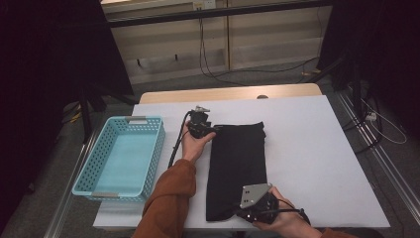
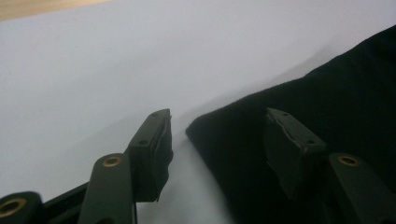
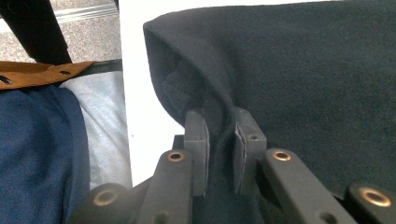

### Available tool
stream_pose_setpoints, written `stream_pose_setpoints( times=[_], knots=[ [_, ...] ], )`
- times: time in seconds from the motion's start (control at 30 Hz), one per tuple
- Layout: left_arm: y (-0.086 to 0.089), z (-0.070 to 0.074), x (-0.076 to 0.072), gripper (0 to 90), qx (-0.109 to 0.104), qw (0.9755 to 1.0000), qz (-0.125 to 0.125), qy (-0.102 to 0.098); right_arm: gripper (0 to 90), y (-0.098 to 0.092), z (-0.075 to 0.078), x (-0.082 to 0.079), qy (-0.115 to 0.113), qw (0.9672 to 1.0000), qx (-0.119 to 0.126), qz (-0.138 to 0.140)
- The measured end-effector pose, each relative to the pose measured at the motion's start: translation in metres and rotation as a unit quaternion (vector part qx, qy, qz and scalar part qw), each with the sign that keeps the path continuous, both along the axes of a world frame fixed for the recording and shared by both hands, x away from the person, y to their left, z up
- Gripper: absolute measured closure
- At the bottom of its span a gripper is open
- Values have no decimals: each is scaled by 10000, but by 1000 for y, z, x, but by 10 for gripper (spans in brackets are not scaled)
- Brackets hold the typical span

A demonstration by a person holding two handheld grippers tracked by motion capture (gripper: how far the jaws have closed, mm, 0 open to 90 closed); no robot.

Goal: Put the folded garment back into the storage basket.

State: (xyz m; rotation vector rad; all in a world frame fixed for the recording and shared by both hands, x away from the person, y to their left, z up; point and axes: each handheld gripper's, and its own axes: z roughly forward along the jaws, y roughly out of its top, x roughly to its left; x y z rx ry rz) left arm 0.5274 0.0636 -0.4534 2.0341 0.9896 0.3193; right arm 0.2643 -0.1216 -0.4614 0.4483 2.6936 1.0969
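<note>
Fingers (image 3: 246, 149) of right gripper (image 3: 219, 154) pinching black cloth (image 3: 303, 70), left gripper (image 2: 219, 154) fingers apart astride its corner

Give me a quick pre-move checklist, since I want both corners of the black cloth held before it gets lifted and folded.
1. Right claw pinching the near corner of the black cloth: ok.
2. Left claw straddling the far corner, one finger over the cloth: ok.
3. Left claw clamped on that corner: not ok, pads not yet pressing.
4. Cloth lying flat on the white table: ok.
5. Blue basket apart from the cloth: ok.
6. All layers caught at the right corner: cannot tell.
</note>
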Motion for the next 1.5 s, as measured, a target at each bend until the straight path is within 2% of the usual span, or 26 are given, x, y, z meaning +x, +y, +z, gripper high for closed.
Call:
stream_pose_setpoints(
  times=[0.03, 0.1, 0.23, 0.37, 0.5, 0.67, 0.8, 0.87, 0.9, 1.07, 1.13, 1.3, 1.5],
  knots=[
    [0, -1, 1, 452, 43, 10000, 61, 13, 791, 0, 0, 0, -2, 10000, 3, -17],
    [0, -3, 2, 460, 20, 10000, 21, 82, 791, 0, 0, 0, -24, 10000, 0, -6],
    [-3, -8, 0, 489, 157, 9998, -74, 130, 791, 0, 0, 0, 6, 10000, 7, -20],
    [-3, -9, 1, 507, 121, 9998, -50, 130, 790, 0, 0, 0, -18, 10000, 11, -2],
    [-4, -8, 0, 554, 88, 9996, -114, 246, 790, -1, -1, 1, -47, 10000, 64, 56],
    [-8, -8, -3, 572, 136, 9997, -86, 201, 790, -2, -1, 1, -26, 9999, 85, 63],
    [-9, -7, -5, 647, 151, 9995, -108, 239, 789, -2, -1, 1, -33, 9999, 87, 57],
    [-10, -7, -5, 741, 111, 9994, -110, 303, 789, -2, -1, 1, -25, 9999, 92, 48],
    [-12, -7, -6, 763, 100, 9996, -31, 259, 789, -2, -1, 1, -7, 9999, 103, 53],
    [-11, -7, -6, 817, 46, 9996, 132, 258, 774, -3, -2, 2, 60, 9998, 196, 5],
    [-12, -6, -6, 823, 31, 9995, 169, 250, 759, -4, -1, 2, 51, 9997, 230, 24],
    [-7, -2, -5, 826, -41, 9995, 192, 228, 608, -6, 1, 3, 31, 9995, 266, -136],
    [-6, -3, -2, 827, -118, 9993, 276, 236, 511, -8, -2, 3, 83, 9998, 151, -27]
  ],
)
